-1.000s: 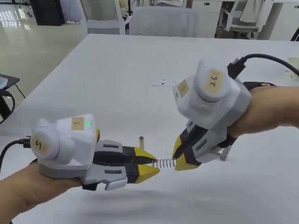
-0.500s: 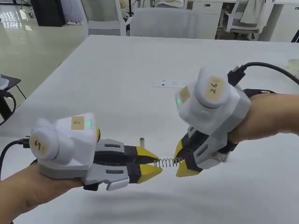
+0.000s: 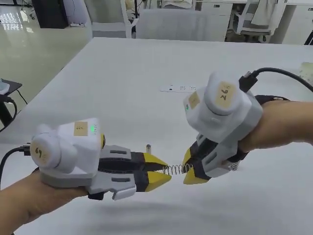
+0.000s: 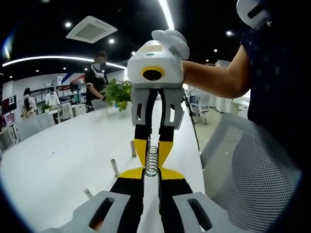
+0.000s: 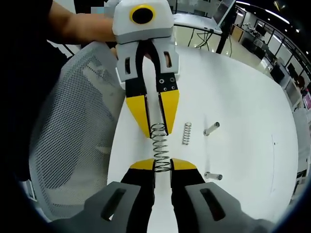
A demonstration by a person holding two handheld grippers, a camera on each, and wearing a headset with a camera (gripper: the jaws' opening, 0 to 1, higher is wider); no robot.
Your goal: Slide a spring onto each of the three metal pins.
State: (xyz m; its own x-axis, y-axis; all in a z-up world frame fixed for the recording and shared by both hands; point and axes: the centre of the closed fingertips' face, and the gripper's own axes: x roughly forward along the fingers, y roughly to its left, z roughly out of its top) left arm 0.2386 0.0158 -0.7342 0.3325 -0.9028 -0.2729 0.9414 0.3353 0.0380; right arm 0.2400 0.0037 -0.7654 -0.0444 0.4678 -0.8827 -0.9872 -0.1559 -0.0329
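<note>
Head view: over the white counter [image 3: 122,83] the left gripper [image 3: 165,172] and right gripper [image 3: 188,170] meet tip to tip. A spring [image 3: 176,170] spans between them, with a pin [image 3: 148,148] upright just behind.

Left gripper view: its jaws clamp the spring's near end.

Right gripper view: its jaws pinch the opposite end — a second spring [image 5: 186,133] lies near two pins [image 5: 211,128].

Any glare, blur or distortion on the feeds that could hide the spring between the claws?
Head view: even light, faint shadow on the table, glare on the floor far off, spring sharp. Left gripper view: heavy fisheye bend, bright ceiling strip, coils clear. Right gripper view: same bend, chair mesh warped, coils crisp.
</note>
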